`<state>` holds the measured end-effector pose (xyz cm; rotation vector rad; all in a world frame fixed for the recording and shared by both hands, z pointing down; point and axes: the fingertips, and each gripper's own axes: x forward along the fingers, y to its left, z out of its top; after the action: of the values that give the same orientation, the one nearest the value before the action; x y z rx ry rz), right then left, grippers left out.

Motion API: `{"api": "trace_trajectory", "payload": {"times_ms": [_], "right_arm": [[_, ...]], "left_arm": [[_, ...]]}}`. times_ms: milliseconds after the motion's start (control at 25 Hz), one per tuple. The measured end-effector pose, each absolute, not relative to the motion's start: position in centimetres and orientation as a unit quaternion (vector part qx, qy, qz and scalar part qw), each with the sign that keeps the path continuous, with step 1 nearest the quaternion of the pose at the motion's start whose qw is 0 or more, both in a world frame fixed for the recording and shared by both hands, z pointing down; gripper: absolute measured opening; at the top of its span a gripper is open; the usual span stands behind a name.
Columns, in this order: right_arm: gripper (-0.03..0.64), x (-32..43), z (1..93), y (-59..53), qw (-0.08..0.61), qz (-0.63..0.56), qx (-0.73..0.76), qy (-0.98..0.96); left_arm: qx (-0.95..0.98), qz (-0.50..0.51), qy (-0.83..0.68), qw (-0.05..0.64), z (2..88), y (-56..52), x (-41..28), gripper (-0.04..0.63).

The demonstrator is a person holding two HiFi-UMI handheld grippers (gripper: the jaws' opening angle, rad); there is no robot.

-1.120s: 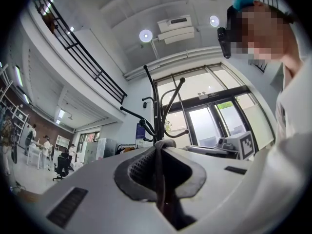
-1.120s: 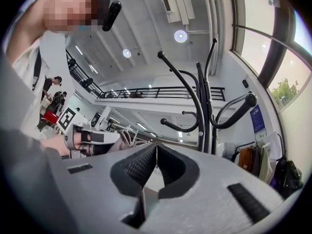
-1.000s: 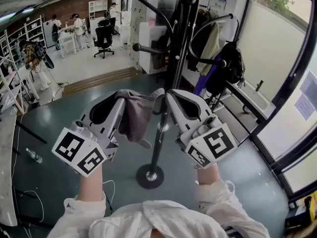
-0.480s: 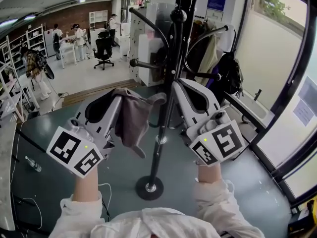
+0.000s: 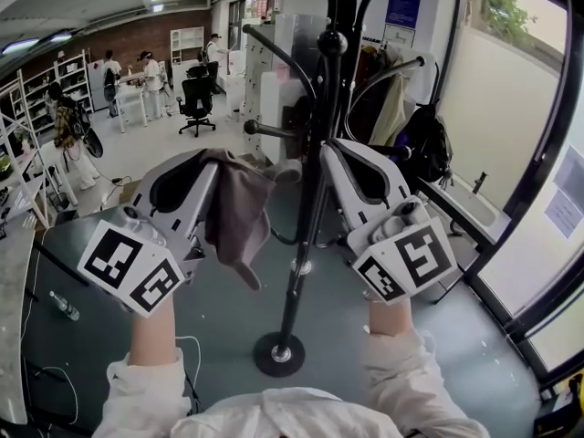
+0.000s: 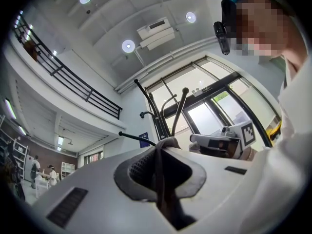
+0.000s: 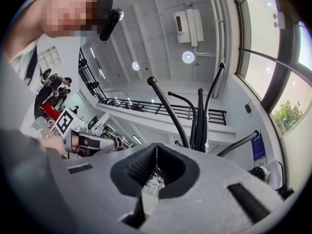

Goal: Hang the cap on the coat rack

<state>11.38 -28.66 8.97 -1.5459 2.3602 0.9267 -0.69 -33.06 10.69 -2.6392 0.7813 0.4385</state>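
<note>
A grey-brown cap hangs from my left gripper, which is shut on its fabric; the brim droops down toward the floor. In the left gripper view a fold of the cap is pinched between the jaws. The black coat rack stands right behind the cap, between my two grippers, with curved arms reaching out above them. My right gripper is just right of the pole, shut with nothing in it. In the right gripper view the coat rack arms rise straight ahead of the closed jaws.
The rack's round base sits on the dark floor in front of me. Jackets and a black bag hang at the right by the window. Behind stand a white cabinet, an office chair and several people.
Both grippers have risen with the cap, which now hangs closer to the rack's arms. The view has tilted up a little.
</note>
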Motion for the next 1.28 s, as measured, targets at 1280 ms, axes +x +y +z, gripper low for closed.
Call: {"api": "trace_trajectory", "payload": {"times_ms": [1280], "right_arm": [[0.005,11.2,6.2,-29.7,0.136,0.330,-0.503,0.787]], "left_arm": [[-0.894,0.169,0.345,0.229,3.0,-38.5,-4.2,0.031]]}}
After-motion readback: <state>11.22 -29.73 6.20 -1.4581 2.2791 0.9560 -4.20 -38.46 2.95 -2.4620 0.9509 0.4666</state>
